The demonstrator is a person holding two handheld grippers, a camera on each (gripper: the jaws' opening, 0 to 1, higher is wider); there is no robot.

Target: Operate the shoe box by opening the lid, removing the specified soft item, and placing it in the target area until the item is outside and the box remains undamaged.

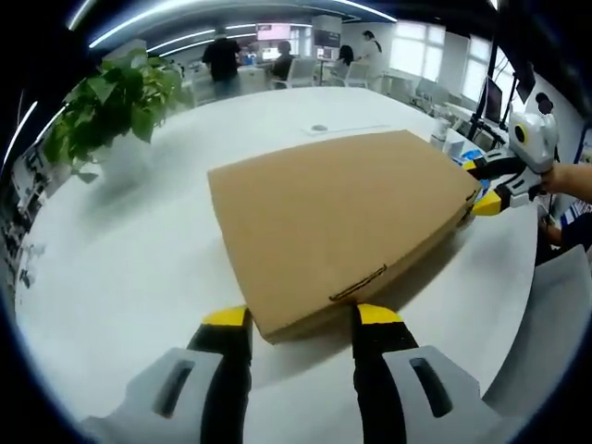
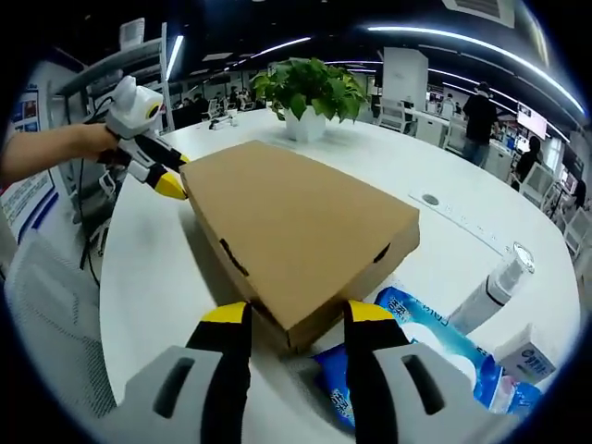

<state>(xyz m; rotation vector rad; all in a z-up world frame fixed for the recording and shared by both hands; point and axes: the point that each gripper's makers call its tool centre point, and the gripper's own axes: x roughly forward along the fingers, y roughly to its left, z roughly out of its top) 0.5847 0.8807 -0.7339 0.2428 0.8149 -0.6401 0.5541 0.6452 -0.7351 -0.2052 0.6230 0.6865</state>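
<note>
The box (image 1: 342,231) lies shut on the white surface (image 1: 129,268), its contents hidden. The left claw (image 1: 301,316) is spread at the box's 6 o'clock corner; the right claw (image 2: 291,313) is spread at the opposite corner. Blue packs (image 2: 435,347) at 5 o'clock are partly covered.

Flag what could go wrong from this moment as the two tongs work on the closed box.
1. Both tongs, left and right, straddle opposite ends of the shoe box; squeezing or prying could crease the cardboard lid.
2. The blue packet and spray bottle sit near the right end; a shoved box might knock them.
</note>
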